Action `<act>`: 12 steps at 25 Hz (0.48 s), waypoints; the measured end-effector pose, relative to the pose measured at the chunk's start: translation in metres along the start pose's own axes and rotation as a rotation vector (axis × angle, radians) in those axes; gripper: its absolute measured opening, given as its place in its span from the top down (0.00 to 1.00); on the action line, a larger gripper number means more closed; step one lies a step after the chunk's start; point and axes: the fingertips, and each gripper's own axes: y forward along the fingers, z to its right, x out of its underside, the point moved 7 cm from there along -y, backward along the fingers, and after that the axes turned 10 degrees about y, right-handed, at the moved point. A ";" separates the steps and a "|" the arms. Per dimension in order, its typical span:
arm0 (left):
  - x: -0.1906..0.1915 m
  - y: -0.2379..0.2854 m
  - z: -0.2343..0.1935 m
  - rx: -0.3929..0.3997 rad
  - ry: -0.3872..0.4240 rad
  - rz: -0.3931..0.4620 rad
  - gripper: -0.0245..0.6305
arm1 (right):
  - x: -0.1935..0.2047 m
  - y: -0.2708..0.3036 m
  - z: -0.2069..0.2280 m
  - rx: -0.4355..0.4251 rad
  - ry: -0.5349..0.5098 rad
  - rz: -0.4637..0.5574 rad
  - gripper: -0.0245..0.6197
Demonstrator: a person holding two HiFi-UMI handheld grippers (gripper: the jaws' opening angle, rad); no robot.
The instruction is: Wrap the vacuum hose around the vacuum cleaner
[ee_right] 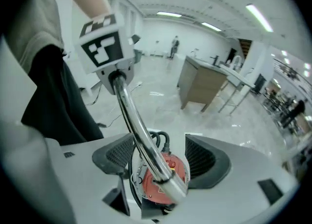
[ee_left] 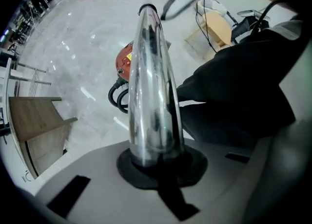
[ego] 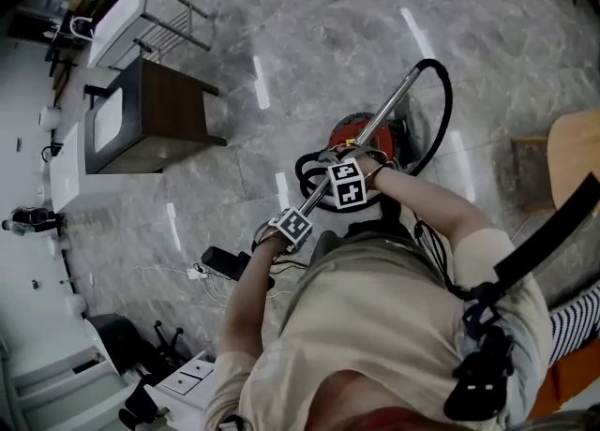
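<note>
The black vacuum hose (ego: 444, 109) arcs from the far end of the chrome wand (ego: 389, 106) round one side of the red vacuum cleaner (ego: 359, 128). More of its loops lie on the marble floor (ego: 309, 36) against the cleaner's near side. The cleaner stands on that floor just in front of the person, and the wand slants above it.

The left gripper (ee_left: 157, 165) is clamped on the wand's near end, its dark pads tight round the tube, on the person's side of the cleaner. The right gripper (ee_right: 158, 159) sits further along the wand, right above the cleaner. Its jaws stand wide apart with the tube passing between them, neither pad pressing on it.

A dark wooden cabinet (ego: 159, 111) stands well apart from the cleaner, and a white rack (ego: 127, 12) lies beyond it. A power strip with cables (ego: 199, 273) lies on the floor, on the person's side of the cleaner.
</note>
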 end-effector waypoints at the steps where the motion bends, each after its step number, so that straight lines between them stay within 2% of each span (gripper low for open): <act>1: 0.004 0.002 -0.002 0.016 -0.022 -0.009 0.94 | 0.006 -0.010 0.013 0.027 0.071 0.042 0.48; 3: 0.011 0.004 -0.005 0.059 -0.072 -0.013 0.94 | 0.027 -0.029 0.038 0.049 0.259 0.125 0.48; 6: 0.019 0.008 -0.004 0.123 -0.145 0.009 0.94 | 0.075 -0.054 0.053 0.010 0.636 0.263 0.48; 9: 0.031 0.010 -0.005 0.158 -0.187 0.027 0.94 | 0.132 -0.065 0.026 -0.069 0.996 0.333 0.48; 12: 0.047 0.009 -0.022 0.126 -0.188 0.026 0.94 | 0.180 -0.059 -0.015 -0.101 1.235 0.308 0.48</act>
